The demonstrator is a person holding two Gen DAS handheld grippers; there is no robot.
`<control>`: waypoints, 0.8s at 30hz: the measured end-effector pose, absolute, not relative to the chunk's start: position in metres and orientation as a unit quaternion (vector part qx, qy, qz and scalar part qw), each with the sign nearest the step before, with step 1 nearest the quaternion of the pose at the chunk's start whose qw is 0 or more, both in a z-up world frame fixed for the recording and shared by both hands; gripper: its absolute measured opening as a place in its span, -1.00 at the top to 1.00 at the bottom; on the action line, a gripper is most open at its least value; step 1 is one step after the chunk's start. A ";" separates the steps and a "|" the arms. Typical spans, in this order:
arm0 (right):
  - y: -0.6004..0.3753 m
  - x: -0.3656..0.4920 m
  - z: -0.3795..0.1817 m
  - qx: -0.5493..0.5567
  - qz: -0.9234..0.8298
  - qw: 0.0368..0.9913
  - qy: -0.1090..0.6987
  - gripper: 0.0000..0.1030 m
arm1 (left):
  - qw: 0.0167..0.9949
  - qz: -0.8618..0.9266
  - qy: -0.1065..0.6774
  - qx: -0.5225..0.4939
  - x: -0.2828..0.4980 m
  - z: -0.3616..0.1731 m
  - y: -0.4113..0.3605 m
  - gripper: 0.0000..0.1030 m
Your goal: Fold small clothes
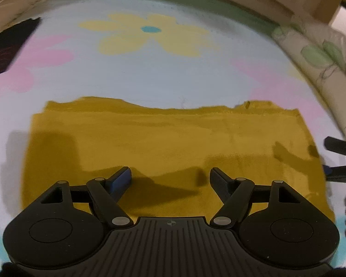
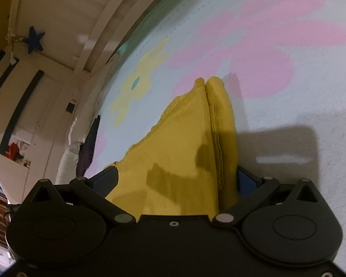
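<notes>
Left wrist view: the left tool [image 1: 170, 180] hovers with its fingers spread wide, empty, over a mustard-yellow garment [image 1: 168, 136] lying flat across the middle of the frame on a pale blue flowered blanket [image 1: 150, 73]. Right wrist view — the right tool [image 2: 176, 181] also stands open, the folded edge of the garment [image 2: 184, 152] lying between its fingers; a dark cloth [image 1: 9, 48] sits upper left.
</notes>
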State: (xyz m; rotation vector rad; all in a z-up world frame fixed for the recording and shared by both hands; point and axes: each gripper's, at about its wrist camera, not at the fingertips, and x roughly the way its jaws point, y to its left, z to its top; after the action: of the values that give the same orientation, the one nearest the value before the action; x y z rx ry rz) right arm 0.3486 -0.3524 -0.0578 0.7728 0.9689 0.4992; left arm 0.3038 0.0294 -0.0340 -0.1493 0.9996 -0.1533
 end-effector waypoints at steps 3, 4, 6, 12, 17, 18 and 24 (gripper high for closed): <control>-0.351 0.349 -0.059 0.353 0.241 0.787 0.445 -1.00 | 0.879 -0.062 0.472 -0.027 0.310 -0.040 0.010 -0.61; -0.350 0.350 -0.059 0.351 0.247 0.787 0.444 -1.00 | 0.880 -0.058 0.471 -0.017 0.312 -0.042 0.005 -0.72; -0.351 0.352 -0.060 0.353 0.254 0.784 0.444 -1.00 | 0.881 -0.048 0.469 -0.022 0.313 -0.044 0.001 -0.84; -0.346 0.355 -0.058 0.334 0.261 0.790 0.444 -0.75 | 0.879 -0.038 0.473 -0.035 0.326 -0.041 -0.003 -0.95; -0.348 0.357 -0.071 0.344 0.257 0.774 0.465 -0.03 | 0.878 -0.037 0.472 -0.077 0.346 -0.023 0.001 -0.73; -0.349 0.357 -0.072 0.348 0.258 0.773 0.464 0.02 | 0.877 -0.036 0.472 -0.078 0.351 -0.022 -0.001 -0.73; -0.353 0.356 -0.074 0.351 0.251 0.771 0.468 0.15 | 0.860 -0.018 0.506 -0.062 0.377 -0.043 -0.019 -0.82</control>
State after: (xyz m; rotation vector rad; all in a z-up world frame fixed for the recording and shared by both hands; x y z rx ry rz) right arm 0.3561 -0.3534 -0.0739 0.7608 1.0151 0.5431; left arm 0.3774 -0.0187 -0.0426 -0.1293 1.0628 -0.0387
